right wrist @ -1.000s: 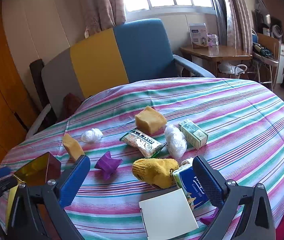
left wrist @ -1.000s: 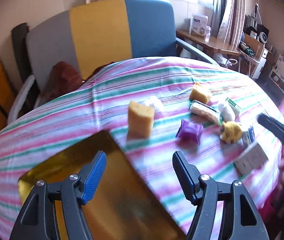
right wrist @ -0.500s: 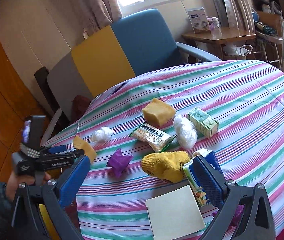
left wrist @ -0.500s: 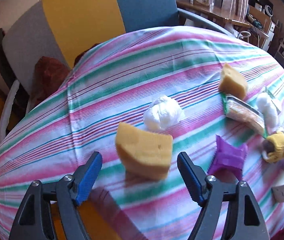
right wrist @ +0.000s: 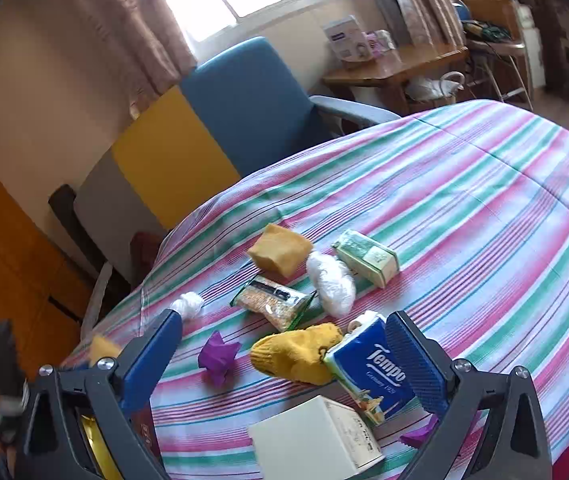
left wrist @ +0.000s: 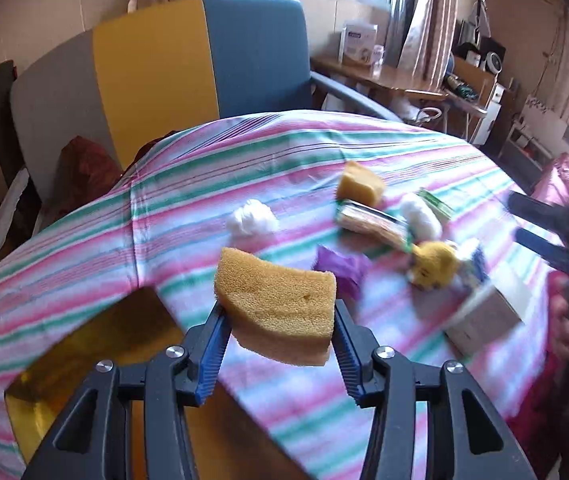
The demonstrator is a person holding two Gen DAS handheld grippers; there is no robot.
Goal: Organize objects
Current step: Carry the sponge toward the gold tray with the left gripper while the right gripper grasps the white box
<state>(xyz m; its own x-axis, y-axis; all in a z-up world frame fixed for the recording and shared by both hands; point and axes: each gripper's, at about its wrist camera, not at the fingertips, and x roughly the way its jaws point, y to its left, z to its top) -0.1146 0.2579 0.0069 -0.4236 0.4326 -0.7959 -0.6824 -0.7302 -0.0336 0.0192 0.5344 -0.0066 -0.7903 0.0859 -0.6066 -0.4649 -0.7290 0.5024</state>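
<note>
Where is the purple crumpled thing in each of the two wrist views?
Left wrist view: the purple crumpled thing is at centre right, beyond the held sponge.
Right wrist view: it is at lower left of centre, inside the left finger.
Shared landmark: the yellow knit glove lies just to its right in both.

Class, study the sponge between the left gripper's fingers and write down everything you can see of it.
The sponge is a yellow-orange block with a porous, foamy surface and one small pit near its right end. Its top edge curves gently. It sits between the left gripper, whose jaws are closing on it; the blue pads touch both its ends. It looks lifted clear of the striped tablecloth, above the edge of a shiny gold tray.
</note>
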